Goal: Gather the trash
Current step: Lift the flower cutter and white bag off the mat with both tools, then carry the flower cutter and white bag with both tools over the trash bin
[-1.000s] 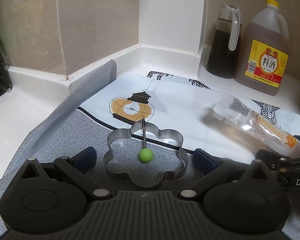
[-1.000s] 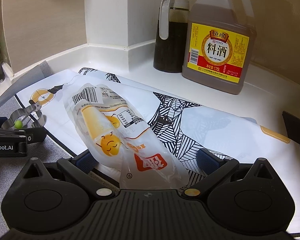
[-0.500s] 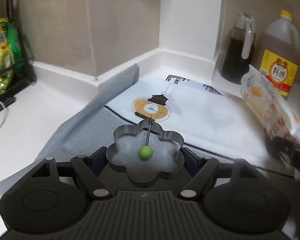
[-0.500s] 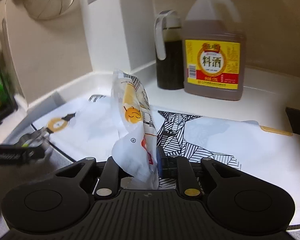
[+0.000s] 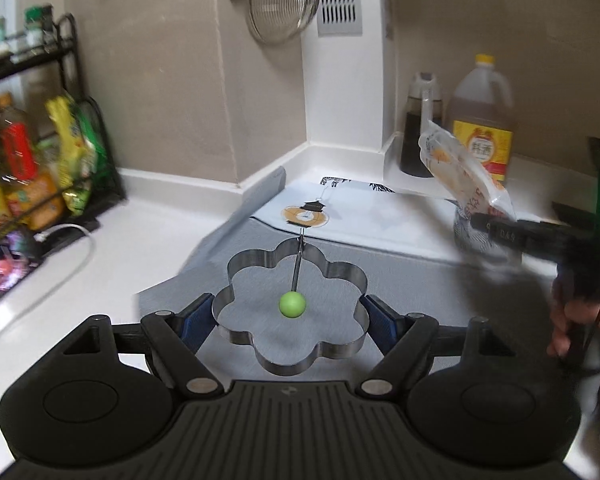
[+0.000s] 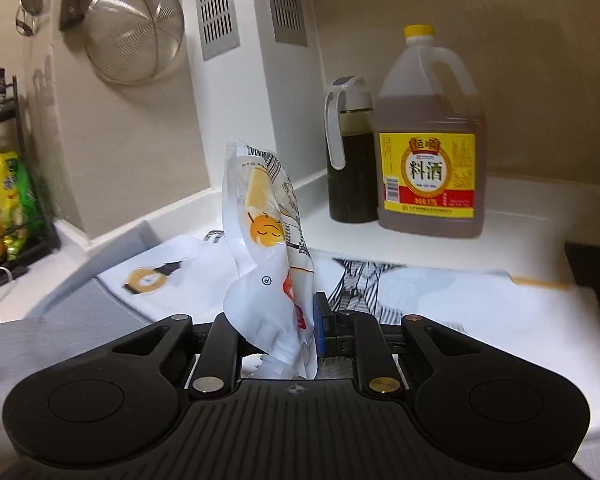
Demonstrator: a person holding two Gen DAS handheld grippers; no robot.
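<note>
My right gripper (image 6: 278, 330) is shut on a white and orange plastic snack wrapper (image 6: 266, 220) and holds it upright above the counter. The wrapper also shows in the left wrist view (image 5: 466, 170), held up at the right by the right gripper (image 5: 490, 222). My left gripper (image 5: 290, 322) is shut on a flower-shaped steel egg ring (image 5: 292, 304) with a green knob (image 5: 292, 305) on its handle, lifted above the grey mat (image 5: 228, 248).
A jug of cooking wine (image 6: 430, 152) and a dark sauce dispenser (image 6: 350, 152) stand at the back corner. A patterned white cloth (image 6: 440, 292) lies over the mat. A strainer (image 6: 134, 32) hangs on the wall. A black rack (image 5: 32, 152) with packets stands at the left.
My right gripper closed on the wrapper and lifted it off the cloth. My left gripper closed on the egg ring and lifted it; both have pulled up and back.
</note>
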